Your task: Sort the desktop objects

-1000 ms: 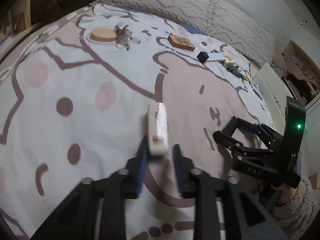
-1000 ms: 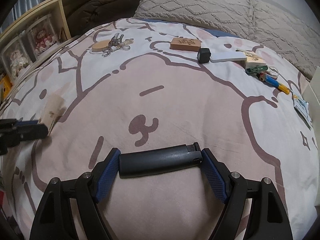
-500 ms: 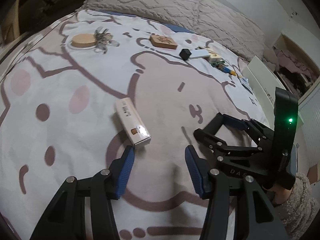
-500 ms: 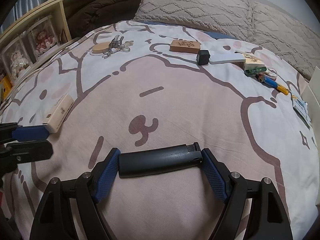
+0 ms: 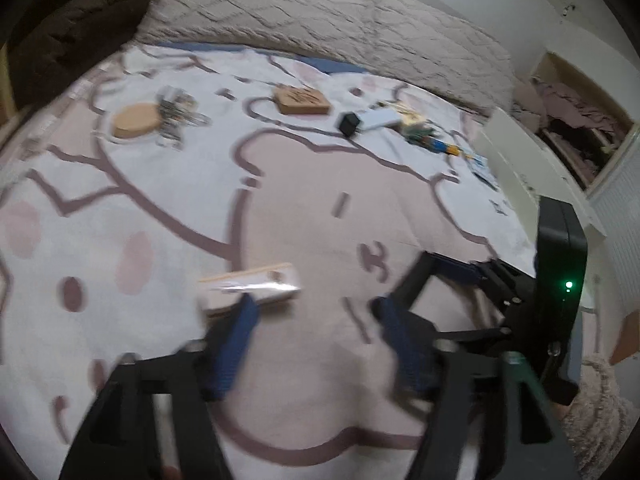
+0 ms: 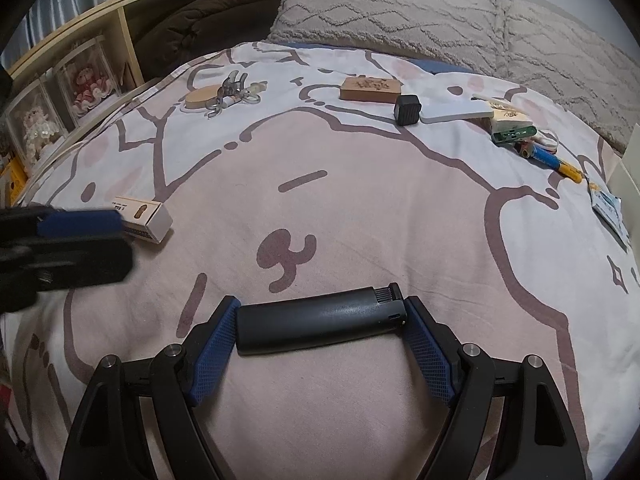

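A small cream box [image 5: 248, 289] lies on the bear-print bedspread [image 5: 304, 224], just beyond my left finger tip; it also shows in the right wrist view [image 6: 140, 218]. My left gripper [image 5: 316, 312] is open and empty, blurred by motion. My right gripper [image 6: 322, 320] is shut on a black lighter [image 6: 320, 320], held crosswise between the blue pads, low over the bedspread. The right gripper shows at the right of the left wrist view [image 5: 404, 288].
At the far side lie a round wooden disc [image 6: 200, 98] with a clear clip [image 6: 230, 92], a wooden block [image 6: 370, 89], a black cube [image 6: 407, 109], a white flat case [image 6: 456, 112], and small items with a blue pen [image 6: 548, 160]. Pillows [image 6: 420, 12] behind; shelf [image 6: 60, 92] left.
My left gripper let go of the cream box, opened and pulled back. The box now lies sideways on the bedspread. The right gripper still holds the lighter in place.
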A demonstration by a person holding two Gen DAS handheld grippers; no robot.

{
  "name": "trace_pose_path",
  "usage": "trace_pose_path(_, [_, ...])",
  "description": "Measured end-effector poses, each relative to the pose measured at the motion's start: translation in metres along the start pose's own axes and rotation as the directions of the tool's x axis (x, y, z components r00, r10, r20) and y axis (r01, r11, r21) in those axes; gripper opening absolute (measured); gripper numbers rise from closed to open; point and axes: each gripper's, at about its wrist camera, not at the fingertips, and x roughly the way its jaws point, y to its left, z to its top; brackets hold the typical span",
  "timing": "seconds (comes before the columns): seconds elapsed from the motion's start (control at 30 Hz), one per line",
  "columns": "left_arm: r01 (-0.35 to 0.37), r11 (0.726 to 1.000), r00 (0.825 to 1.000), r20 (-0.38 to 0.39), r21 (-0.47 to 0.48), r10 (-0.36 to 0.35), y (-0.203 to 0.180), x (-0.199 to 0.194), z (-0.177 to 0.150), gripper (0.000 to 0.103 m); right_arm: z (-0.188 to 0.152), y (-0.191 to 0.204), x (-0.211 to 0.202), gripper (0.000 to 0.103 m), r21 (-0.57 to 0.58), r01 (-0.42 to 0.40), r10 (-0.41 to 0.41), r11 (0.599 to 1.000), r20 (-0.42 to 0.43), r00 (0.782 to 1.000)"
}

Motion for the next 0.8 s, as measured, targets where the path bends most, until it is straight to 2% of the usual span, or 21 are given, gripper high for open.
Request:
trace_pose_path(0.1, [-0.080, 0.997, 0.996, 0.030, -0.018, 0.081, 0.009, -0.005, 0.002, 0.087, 0.000, 0.001, 0.000, 0.082, -0.004, 0.004, -0.004, 1.000, -0.003, 1.000])
trace_pose_path(0.23, [-0.108, 0.992, 0.994, -0.001, -0.067, 0.109, 0.017, 0.008, 0.003, 0.087, 0.000, 0.002, 0.001, 0.082, -0.012, 0.013, -0.013, 1.000, -0.004, 1.000])
trace_pose_path(0.33, [-0.131, 0.989, 0.991, -0.018, -0.071, 0.130, 0.013, 0.019, 0.003, 0.087, 0.000, 0.002, 0.001, 0.082, -0.012, 0.014, -0.015, 1.000, -0.005, 1.000])
trace_pose_path(0.6, [-0.269, 0.963, 0.963, 0.022, -0.031, 0.270, 0.001, 0.031, 0.001, 0.087, -0.001, 0.002, 0.001, 0.082, -0.016, 0.021, -0.021, 1.000, 0.002, 1.000])
trace_pose_path(0.63, [-0.279, 0.960, 0.960, 0.024, -0.026, 0.279, 0.001, 0.032, 0.000, 0.086, -0.001, 0.002, 0.001, 0.082, -0.016, 0.021, -0.021, 1.000, 0.002, 1.000])
trace_pose_path(0.7, [-0.289, 0.957, 0.957, 0.024, -0.022, 0.289, 0.001, 0.035, 0.000, 0.073, -0.001, 0.002, 0.001, 0.082, -0.015, 0.020, -0.020, 1.000, 0.003, 1.000])
trace_pose_path(0.8, [-0.291, 0.956, 0.956, 0.017, -0.035, 0.291, 0.004, 0.038, -0.001, 0.062, -0.001, 0.002, 0.001, 0.082, -0.013, 0.018, -0.018, 1.000, 0.003, 1.000])
